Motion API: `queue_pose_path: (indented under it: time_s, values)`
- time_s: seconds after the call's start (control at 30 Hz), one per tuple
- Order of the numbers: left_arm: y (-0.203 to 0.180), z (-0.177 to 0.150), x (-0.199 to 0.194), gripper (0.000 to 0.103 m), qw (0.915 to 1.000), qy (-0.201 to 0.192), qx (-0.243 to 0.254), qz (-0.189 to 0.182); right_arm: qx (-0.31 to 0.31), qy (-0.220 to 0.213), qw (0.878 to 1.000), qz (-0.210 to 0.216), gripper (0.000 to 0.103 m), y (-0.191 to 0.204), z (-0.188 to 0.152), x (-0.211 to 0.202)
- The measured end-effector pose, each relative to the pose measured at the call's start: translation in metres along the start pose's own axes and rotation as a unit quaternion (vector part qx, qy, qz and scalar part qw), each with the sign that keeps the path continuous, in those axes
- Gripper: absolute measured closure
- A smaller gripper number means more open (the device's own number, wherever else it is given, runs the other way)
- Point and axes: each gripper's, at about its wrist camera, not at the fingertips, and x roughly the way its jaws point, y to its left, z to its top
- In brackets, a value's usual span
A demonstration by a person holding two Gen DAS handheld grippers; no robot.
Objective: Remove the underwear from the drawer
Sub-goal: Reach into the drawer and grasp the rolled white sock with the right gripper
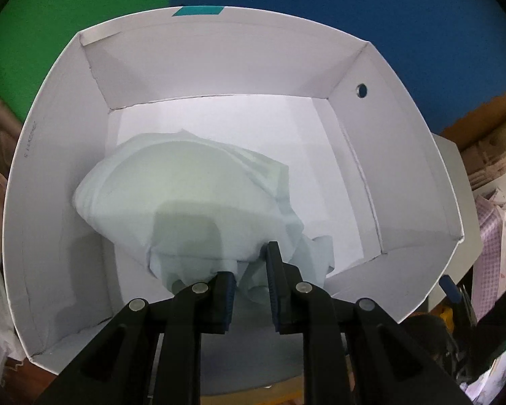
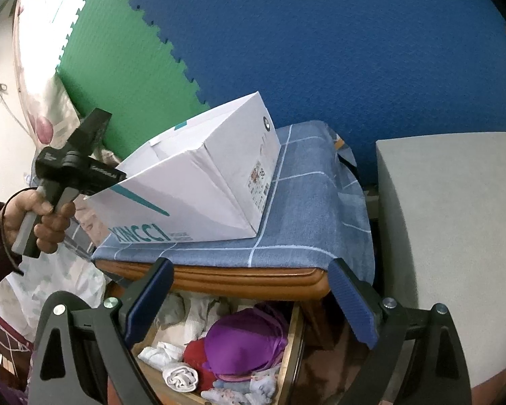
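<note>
A pale, crumpled piece of underwear (image 1: pixel 172 195) lies on the floor of a white cardboard box (image 1: pixel 50 202). My left gripper (image 1: pixel 251 263) points down into the box. Its jaws are opening, with a fold of the pale cloth loose between the pads. In the right wrist view a person's hand (image 2: pixel 40 216) holds the left tool at the box (image 2: pixel 202 185) rim. My right gripper (image 2: pixel 249 266) hangs wide open and empty over the open wooden drawer (image 2: pixel 291 347). The drawer holds a purple bra (image 2: pixel 246 341), a red garment (image 2: pixel 195 354) and a rolled white piece (image 2: pixel 180 376).
The box stands on a cabinet top covered by a blue checked cloth (image 2: pixel 303 219), right above the drawer. A grey block (image 2: pixel 455 219) stands to the right. Blue (image 2: pixel 320 50) and green (image 2: pixel 118 67) foam mats form the wall behind. Patterned fabric hangs at the left.
</note>
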Motion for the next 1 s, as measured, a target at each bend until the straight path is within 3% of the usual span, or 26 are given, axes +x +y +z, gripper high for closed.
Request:
queue_pose_path:
  time_s: [0.13, 0.2, 0.27, 0.33, 0.37, 0.4, 0.47, 0.5, 0.57, 0.67, 0.87, 0.97, 1.0]
  values:
    - [0.004, -0.007, -0.009, 0.089, 0.999, -0.043, 0.01, -0.007, -0.034, 0.016, 0.999, 0.0, 0.008, 0.013, -0.004, 0.006]
    - [-0.008, -0.011, -0.024, 0.088, 0.9952, -0.091, 0.037, -0.008, -0.053, 0.029, 0.998, 0.006, 0.008, 0.02, -0.007, 0.011]
    - [-0.023, -0.021, -0.047, 0.083, 0.9856, -0.155, 0.068, -0.004, -0.072, 0.051, 0.996, 0.027, 0.008, 0.028, -0.012, 0.016]
    - [-0.026, -0.036, -0.072, 0.061, 0.9737, -0.211, 0.086, 0.007, -0.099, 0.082, 0.991, 0.039, 0.008, 0.04, -0.02, 0.025]
    - [-0.03, -0.046, -0.081, 0.044, 0.9669, -0.237, 0.093, 0.01, -0.115, 0.105, 0.987, 0.046, 0.008, 0.047, -0.026, 0.032]
    - [-0.03, -0.056, -0.094, 0.034, 0.9584, -0.268, 0.098, 0.015, -0.125, 0.121, 0.983, 0.05, 0.008, 0.052, -0.031, 0.036]
    - [-0.026, -0.087, -0.112, 0.029, 0.9388, -0.326, 0.109, 0.029, -0.156, 0.163, 0.973, 0.05, 0.008, 0.064, -0.044, 0.05]
    - [-0.006, -0.094, -0.125, 0.022, 0.9344, -0.337, 0.109, 0.038, -0.168, 0.175, 0.969, 0.045, 0.008, 0.067, -0.049, 0.054]
    - [0.006, -0.115, -0.13, 0.014, 0.9296, -0.347, 0.112, 0.055, -0.195, 0.194, 0.961, 0.032, 0.008, 0.076, -0.058, 0.062]
    - [0.039, -0.144, -0.131, 0.014, 0.931, -0.344, 0.098, 0.075, -0.199, 0.214, 0.956, 0.036, 0.008, 0.082, -0.064, 0.071]
    - [0.121, -0.181, -0.109, 0.012, 0.9427, -0.304, -0.009, 0.137, -0.142, 0.291, 0.942, 0.09, 0.008, 0.095, -0.081, 0.1]
    - [0.153, -0.201, -0.098, 0.012, 0.9403, -0.299, -0.063, 0.15, -0.132, 0.331, 0.929, 0.104, 0.008, 0.104, -0.094, 0.116]
    - [0.165, -0.208, -0.095, 0.012, 0.9388, -0.301, -0.093, 0.14, -0.123, 0.337, 0.927, 0.108, 0.008, 0.104, -0.096, 0.119]
